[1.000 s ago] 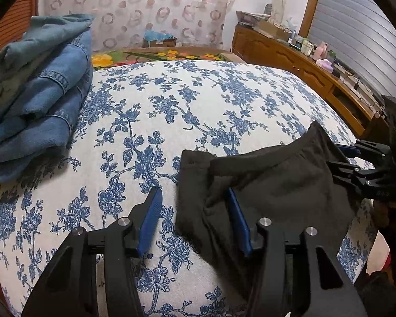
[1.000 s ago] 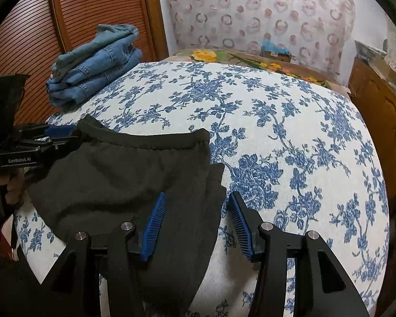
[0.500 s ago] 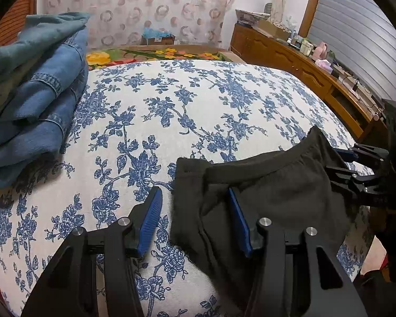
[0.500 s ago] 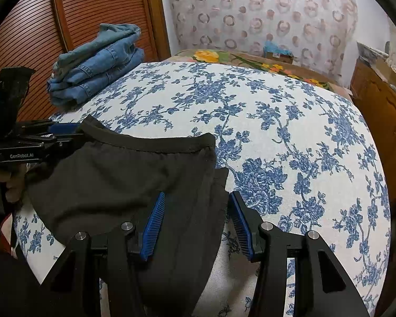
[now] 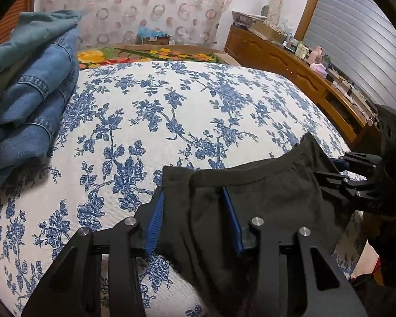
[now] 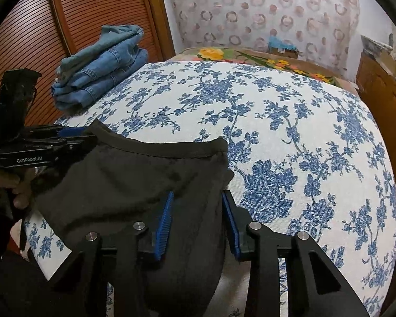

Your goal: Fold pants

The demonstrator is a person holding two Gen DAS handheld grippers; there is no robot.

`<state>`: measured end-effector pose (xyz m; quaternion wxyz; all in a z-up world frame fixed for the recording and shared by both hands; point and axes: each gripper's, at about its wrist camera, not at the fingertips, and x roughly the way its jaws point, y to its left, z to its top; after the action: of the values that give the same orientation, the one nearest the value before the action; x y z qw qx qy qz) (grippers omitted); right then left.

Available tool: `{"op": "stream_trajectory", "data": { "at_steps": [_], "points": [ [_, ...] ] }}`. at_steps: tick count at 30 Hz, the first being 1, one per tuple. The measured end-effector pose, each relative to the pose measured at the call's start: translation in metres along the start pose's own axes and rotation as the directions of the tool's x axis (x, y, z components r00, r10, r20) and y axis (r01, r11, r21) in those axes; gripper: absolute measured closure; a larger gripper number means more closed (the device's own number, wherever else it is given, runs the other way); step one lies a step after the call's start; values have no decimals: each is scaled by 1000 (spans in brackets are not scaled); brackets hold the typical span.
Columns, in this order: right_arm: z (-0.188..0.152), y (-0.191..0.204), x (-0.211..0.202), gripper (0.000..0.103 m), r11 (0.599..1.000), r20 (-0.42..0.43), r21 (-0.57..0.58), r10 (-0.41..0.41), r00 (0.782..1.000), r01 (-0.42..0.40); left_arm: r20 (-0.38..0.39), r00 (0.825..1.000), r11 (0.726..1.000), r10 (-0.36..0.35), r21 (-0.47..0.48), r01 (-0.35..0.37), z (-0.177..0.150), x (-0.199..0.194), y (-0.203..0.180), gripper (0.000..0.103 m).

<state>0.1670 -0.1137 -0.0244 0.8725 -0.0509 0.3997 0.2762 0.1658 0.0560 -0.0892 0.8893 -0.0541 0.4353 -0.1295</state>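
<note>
Both grippers, left (image 5: 194, 218) and right (image 6: 196, 219), are narrowing, pads not yet pinching, on the pants (image 6: 134, 185) at the bed's (image 6: 277, 132) near edge, suggesting a grasp for folding.

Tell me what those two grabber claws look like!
Both are chunky black plastic. The left gripper and the right gripper each have two fingers lined with ridged blue pads and dotted with round silver bolts. White letters on the left one's side read GenRobot.AI.
</note>
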Motion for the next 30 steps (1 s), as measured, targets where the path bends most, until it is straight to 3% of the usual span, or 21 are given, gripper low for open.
{"op": "stream_trajectory", "data": {
  "at_steps": [4, 8, 12, 30],
  "points": [
    [1, 0, 1, 70, 1000, -1, 0, 5, 1000, -5, 1, 1000, 1000, -7, -9, 7, 1, 1, 1, 60],
    [0, 1, 3, 81, 1000, 4, 3, 21, 1000, -21, 8, 1000, 1000, -26, -7, 26, -1, 0, -2, 74],
    [-1, -1, 3, 85, 999, 10, 16, 33, 999, -34, 29, 999, 999, -37, -4, 37, 0, -6, -5, 80],
    [3, 4, -41, 89, 999, 143, 14, 43, 989, -46, 148, 987, 998, -61, 35, 56, 18, -49, -31, 92]
  ]
}}
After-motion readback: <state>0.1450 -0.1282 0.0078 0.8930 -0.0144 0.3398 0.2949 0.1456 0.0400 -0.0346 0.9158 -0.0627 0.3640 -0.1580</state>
